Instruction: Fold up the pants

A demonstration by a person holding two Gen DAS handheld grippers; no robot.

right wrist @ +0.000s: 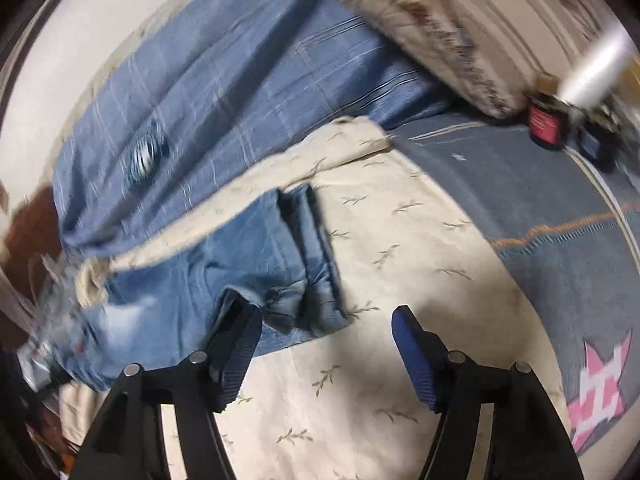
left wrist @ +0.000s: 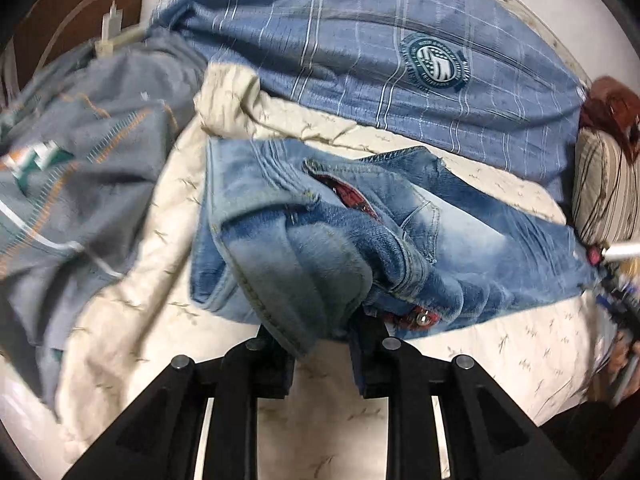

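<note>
L gripper (left wrist: 322, 354) pinches jeans (left wrist: 340, 232) on cream quilt (right wrist: 360, 420); R gripper (right wrist: 326, 354) spread.

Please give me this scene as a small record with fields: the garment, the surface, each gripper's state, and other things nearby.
garment: jeans, light blue denim, bunched at the waist, legs lying on the bed
surface: cream bedspread with a leaf print
left gripper: shut on the jeans at the waist end
right gripper: open, beside the leg ends, holding nothing
nearby: blue checked sheet; grey blanket; striped pillow; dark jar
</note>
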